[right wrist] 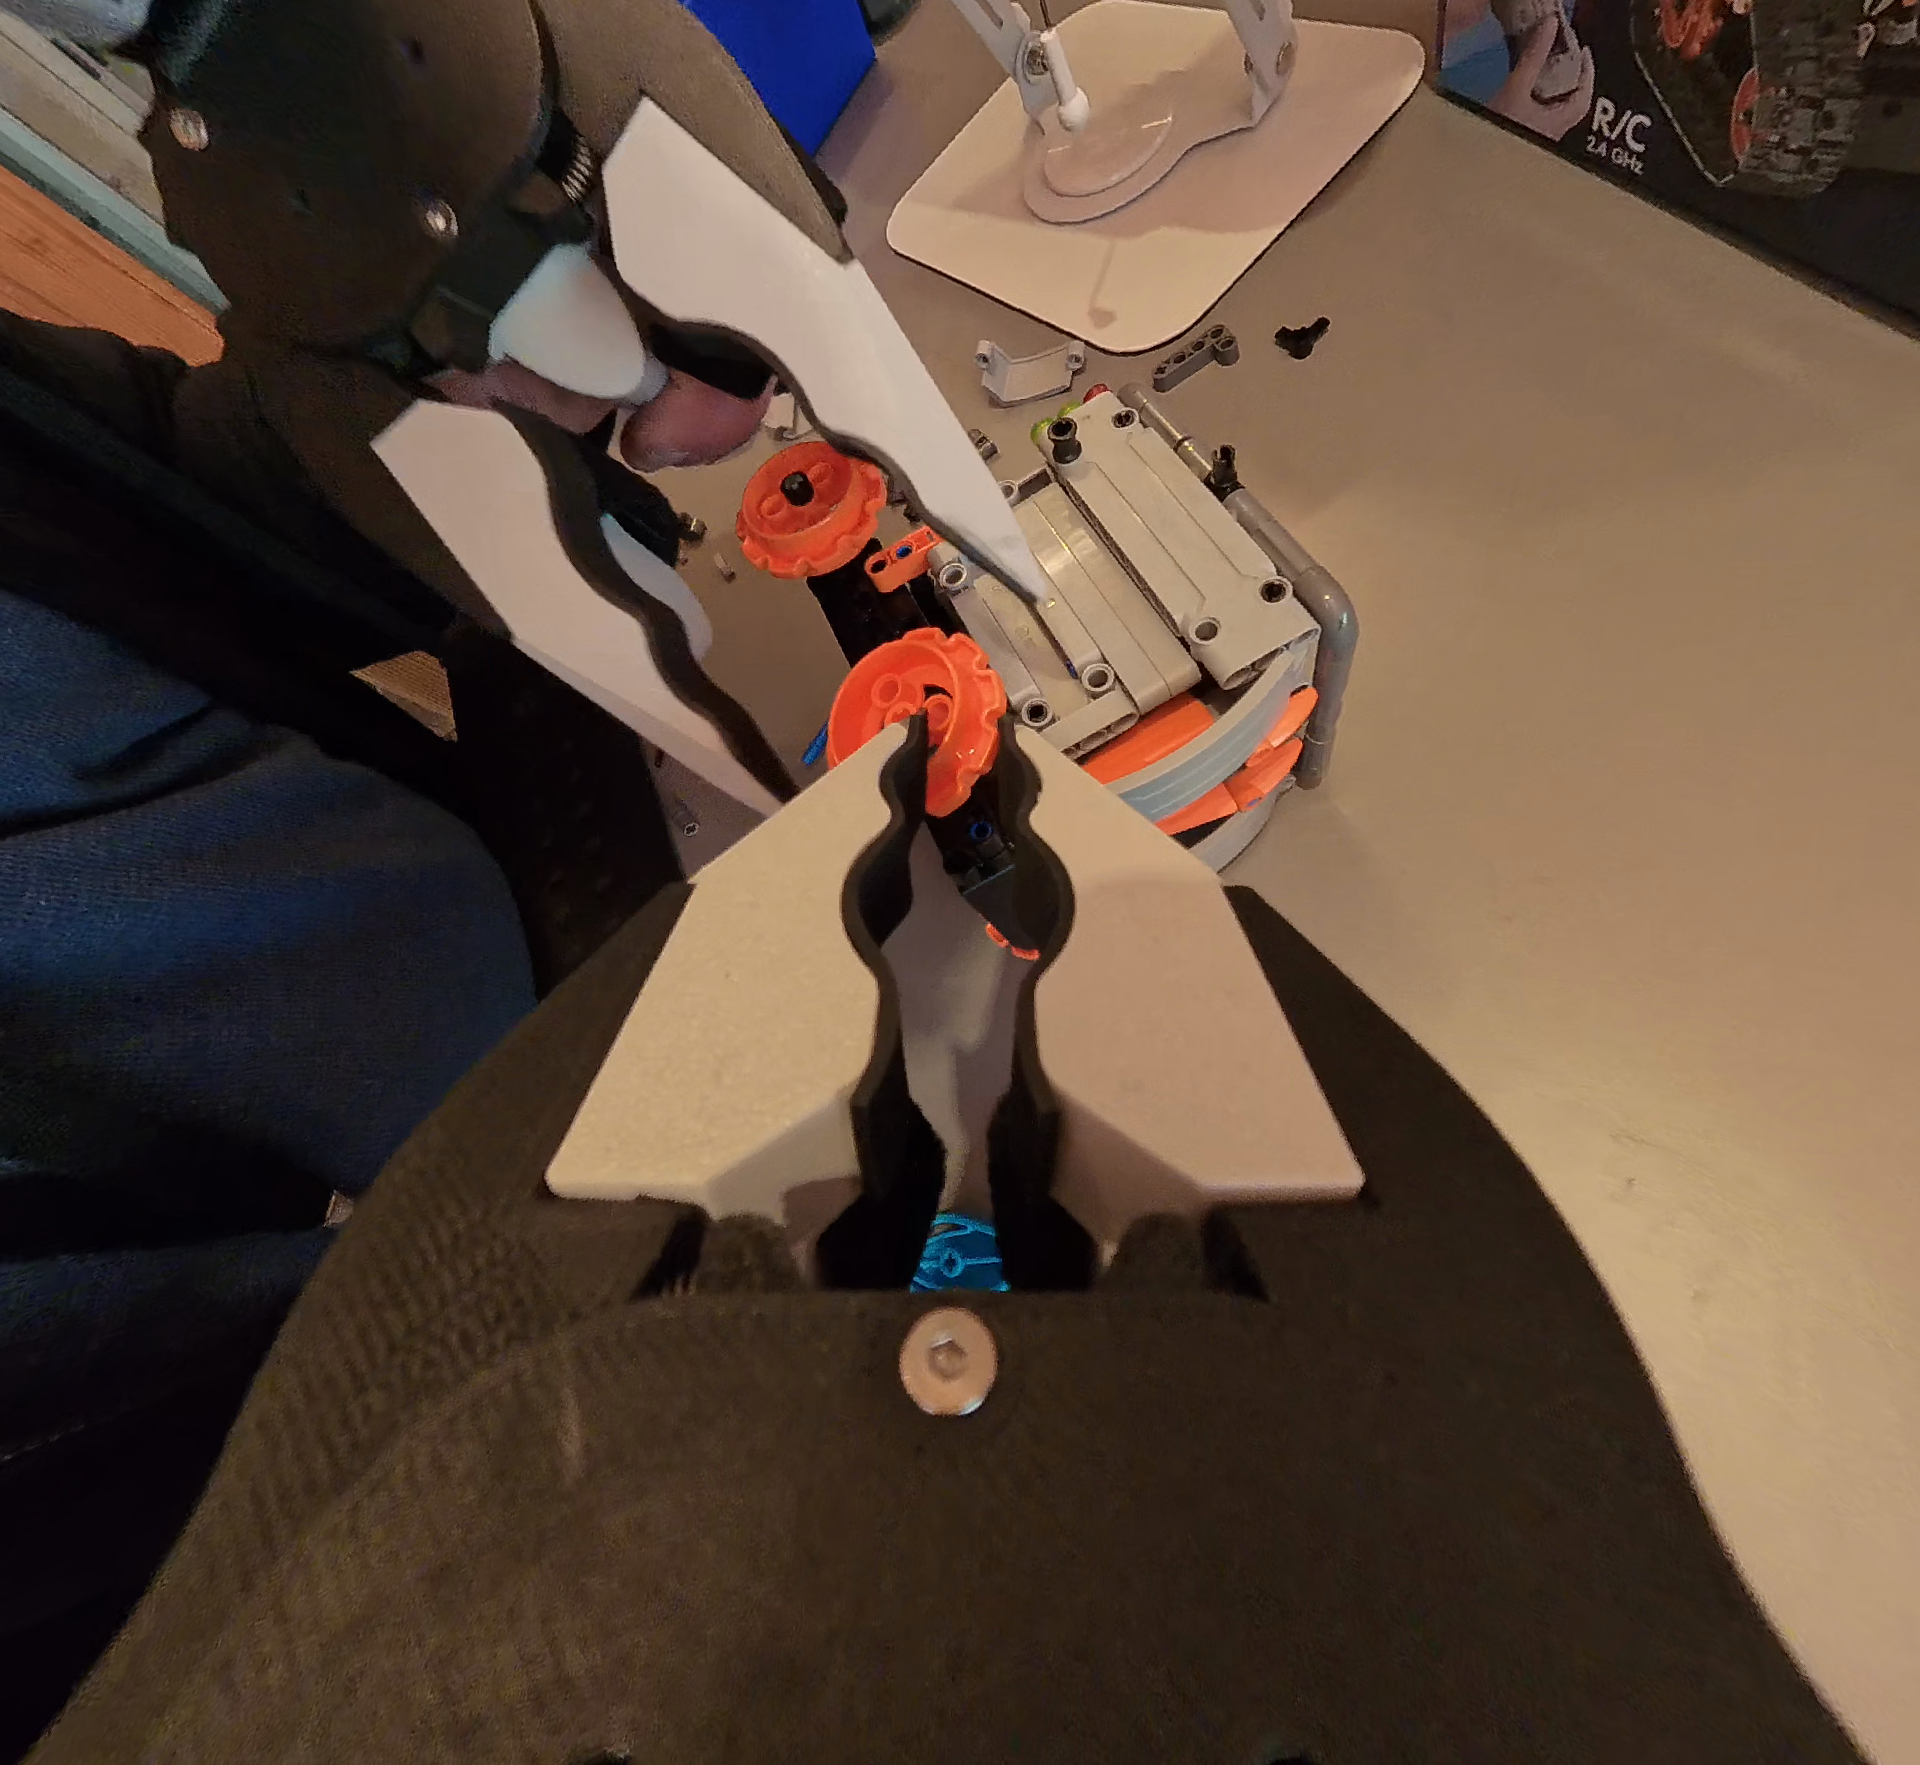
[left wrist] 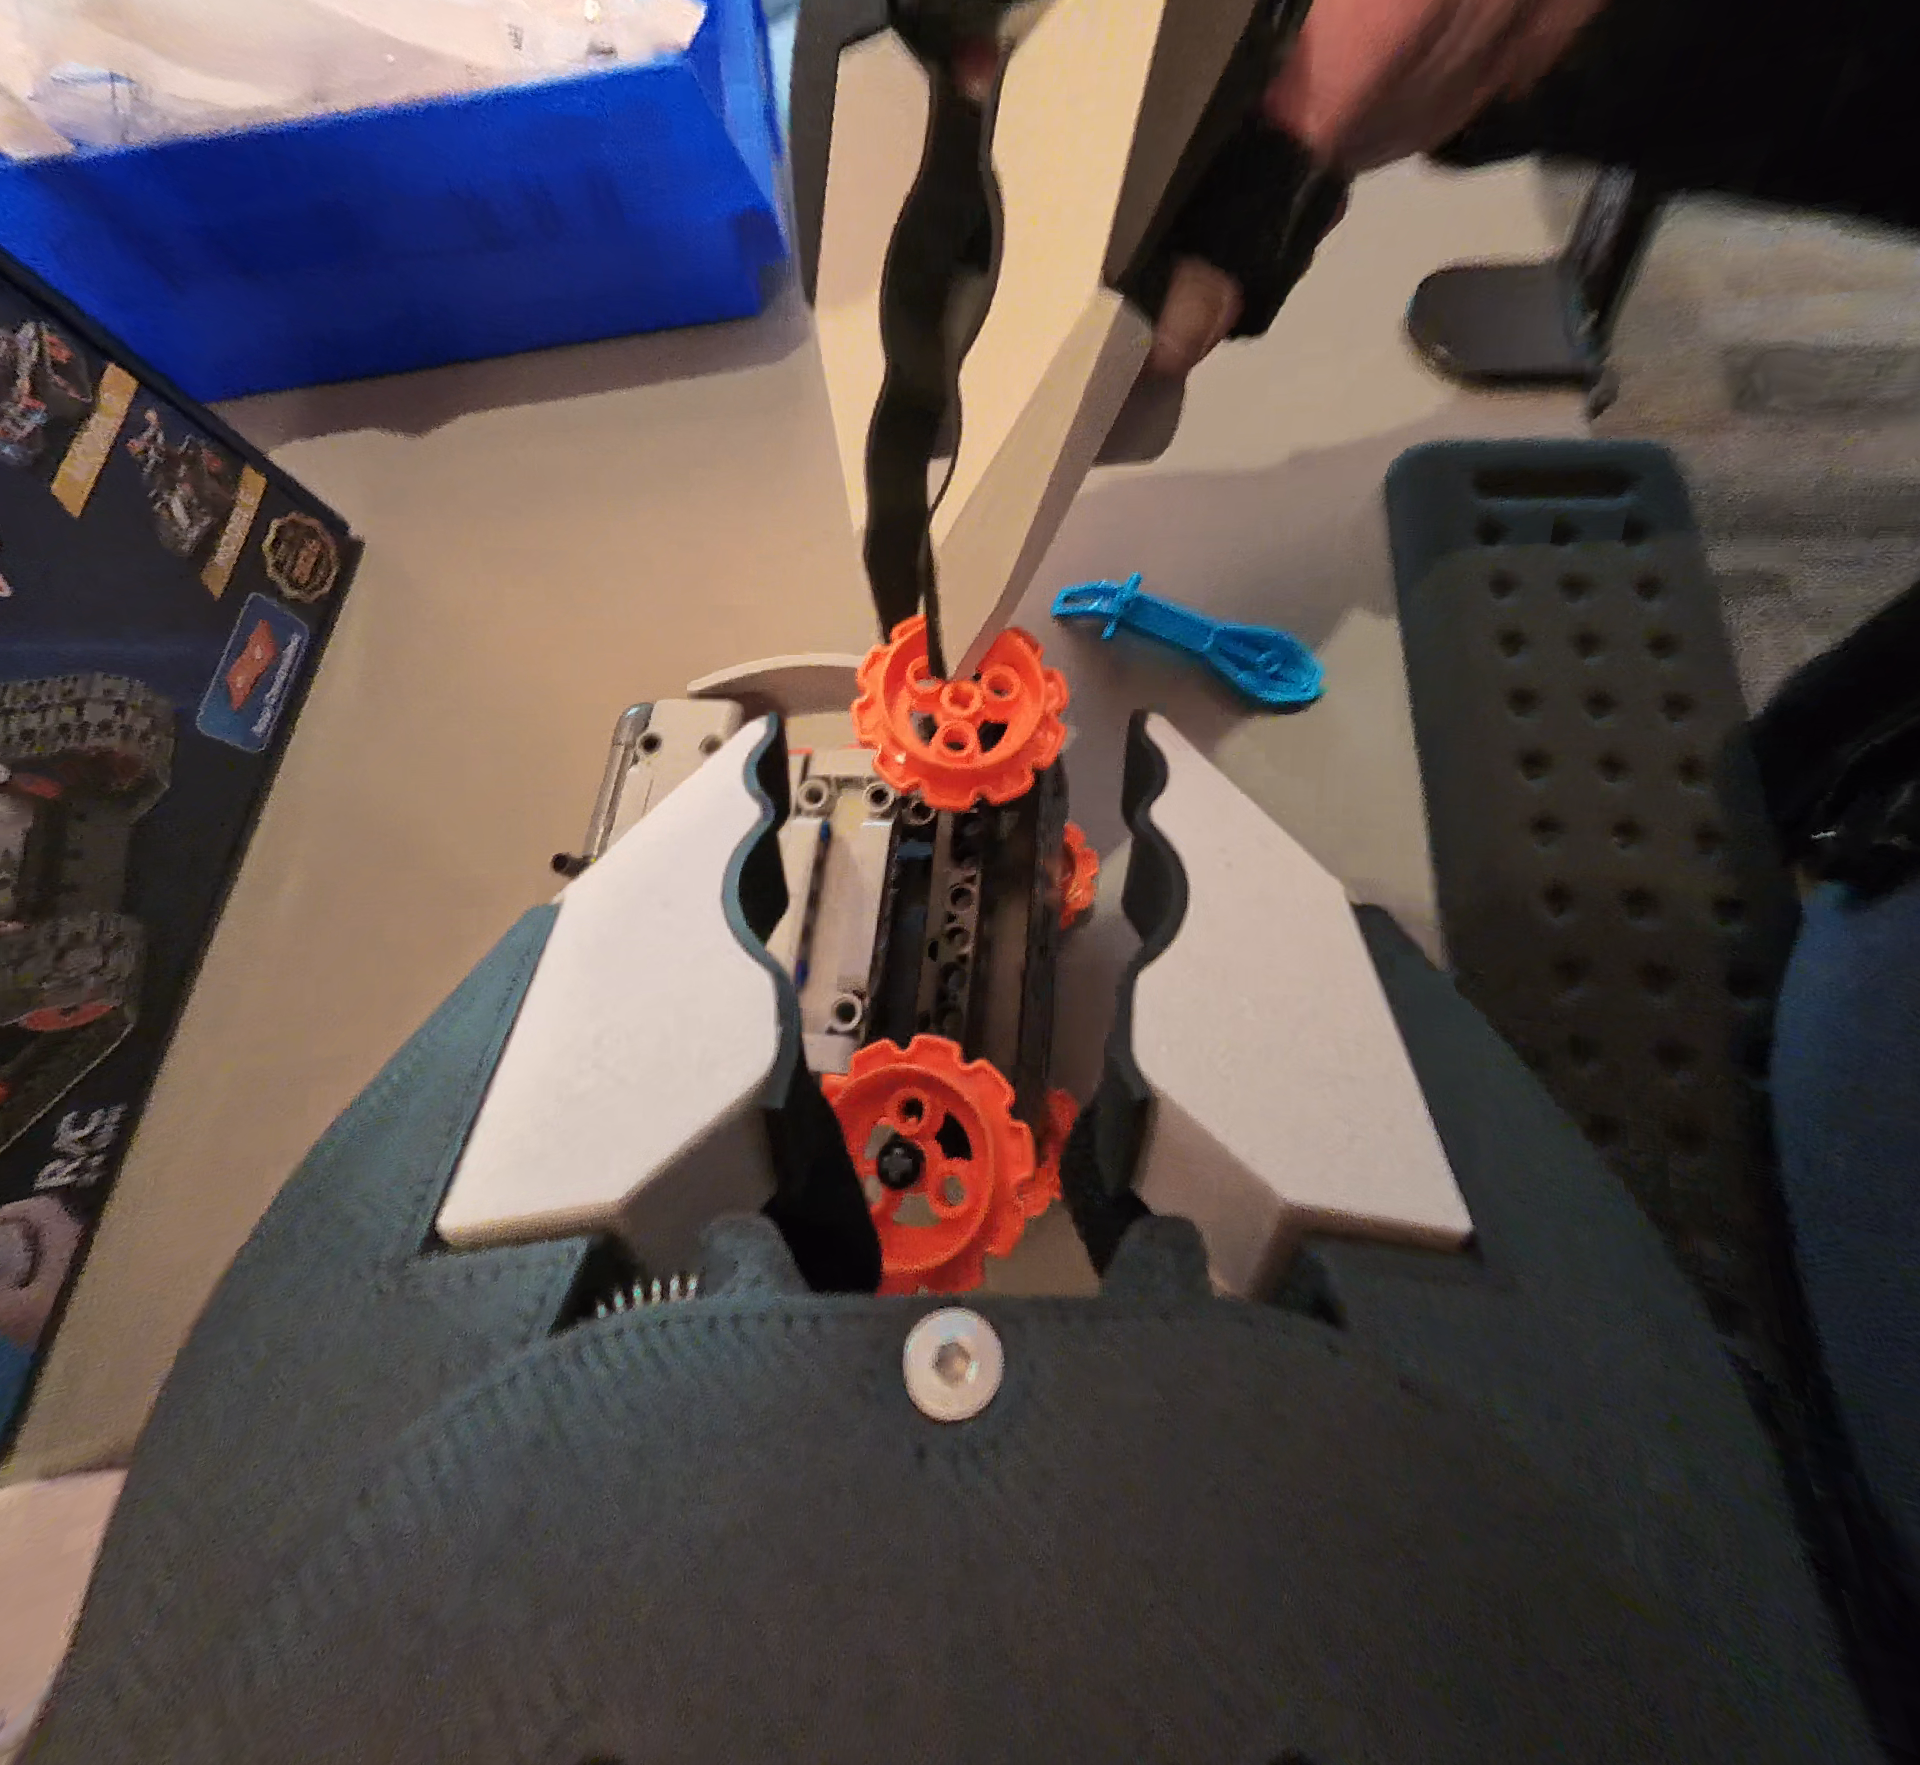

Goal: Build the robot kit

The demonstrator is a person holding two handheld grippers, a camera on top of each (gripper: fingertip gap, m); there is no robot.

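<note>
A brick-built model [left wrist: 935, 915] with grey panels, black beams and orange sprocket wheels lies on the beige table [left wrist: 499, 572]. My left gripper [left wrist: 953, 733] is open, and its white fingers [left wrist: 644, 988] straddle the model without visibly clamping it. My right gripper [right wrist: 951, 733] comes down from above in the left wrist view [left wrist: 943, 666]. It is shut on the rim of the far orange sprocket wheel [left wrist: 961, 713], which also shows in the right wrist view [right wrist: 914, 687]. A second orange wheel [left wrist: 925, 1154] sits near the left gripper's base. The left gripper [right wrist: 906, 697] shows over the model [right wrist: 1132, 593] there.
A blue bin [left wrist: 416, 209] with plastic bags and a dark printed box [left wrist: 125, 780] stand to the left. A small blue tool [left wrist: 1195, 645] lies to the right, beside a dark perforated panel [left wrist: 1579, 728]. A white lamp base [right wrist: 1153, 167] and loose pieces [right wrist: 1029, 365] lie beyond the model. The tips of both grippers are at nearly the same place. The dark perforated panel [left wrist: 1579, 728] is about 20 cm from both grippers' fingertips.
</note>
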